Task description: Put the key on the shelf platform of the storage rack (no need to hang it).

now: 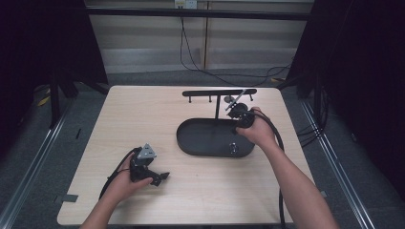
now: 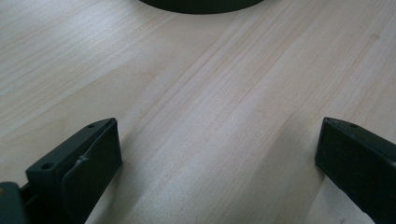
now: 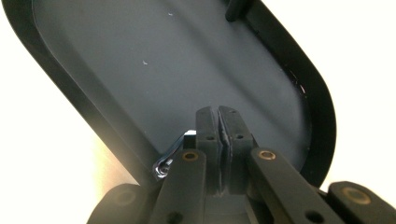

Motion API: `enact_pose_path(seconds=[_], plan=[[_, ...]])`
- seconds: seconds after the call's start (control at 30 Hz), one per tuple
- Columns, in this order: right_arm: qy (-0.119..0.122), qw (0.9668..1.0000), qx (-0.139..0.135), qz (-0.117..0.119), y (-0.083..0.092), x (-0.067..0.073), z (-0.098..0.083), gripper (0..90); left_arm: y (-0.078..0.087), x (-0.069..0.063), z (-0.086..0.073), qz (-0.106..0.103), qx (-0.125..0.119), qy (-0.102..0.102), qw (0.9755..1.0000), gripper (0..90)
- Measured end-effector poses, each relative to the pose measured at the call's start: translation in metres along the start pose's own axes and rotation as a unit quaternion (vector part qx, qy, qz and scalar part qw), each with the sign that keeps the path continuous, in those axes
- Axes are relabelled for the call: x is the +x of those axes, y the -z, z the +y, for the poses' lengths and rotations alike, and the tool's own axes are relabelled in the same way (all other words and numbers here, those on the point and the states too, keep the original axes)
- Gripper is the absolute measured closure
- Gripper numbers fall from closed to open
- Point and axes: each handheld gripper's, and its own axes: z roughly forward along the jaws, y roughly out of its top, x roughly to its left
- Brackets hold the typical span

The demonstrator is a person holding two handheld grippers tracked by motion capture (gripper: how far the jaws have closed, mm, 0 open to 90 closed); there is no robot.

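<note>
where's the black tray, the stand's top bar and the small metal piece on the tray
black tray (image 1: 191, 143), high view, bare floor on its left half
top bar (image 1: 200, 92), high view, left stretch of the bar
small metal piece (image 1: 233, 148), high view, its middle, near the tray's front rim

Left forearm (image 1: 102, 210): enters from the bottom edge; angled up and to the right
Left hand (image 1: 125, 177): wrapped around its tool; low over the table
Left gripper (image 1: 160, 178): jaws spread wide apart; nothing between them
Right forearm (image 1: 298, 186): reaches forward from the lower right
Right hand (image 1: 260, 130): gripping its tool
Right gripper (image 3: 218, 126): pointing downward; jaws pressed together
</note>
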Motion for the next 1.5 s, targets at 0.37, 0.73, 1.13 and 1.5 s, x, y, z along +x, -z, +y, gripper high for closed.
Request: enact_pose_path(seconds=[0.37, 0.73, 1.13, 1.5], plan=[[-0.008, 0.9999, 0.002, 0.009, -0.002, 0.0, -0.007, 80.6, 0.0, 0.0, 0.0, 0.0, 0.0, -0.001, 1.0, 0.1], [-0.021, 0.9995, 0.001, 0.022, 0.002, 0.003, -0.013, 60.4, 0.0, 0.0, 0.0, -0.001, 0.003, -0.002, 1.0, 0.1], [-0.022, 0.999, -0.003, 0.039, 0.005, 0.01, -0.022, 41.3, 0.001, 0.001, 0.0, -0.001, 0.003, -0.005, 1.0, 0.1], [-0.022, 0.9987, -0.013, 0.044, 0.01, 0.012, -0.04, 31.8, 0.001, 0.001, 0.0, -0.001, 0.003, -0.005, 1.0, 0.1]])
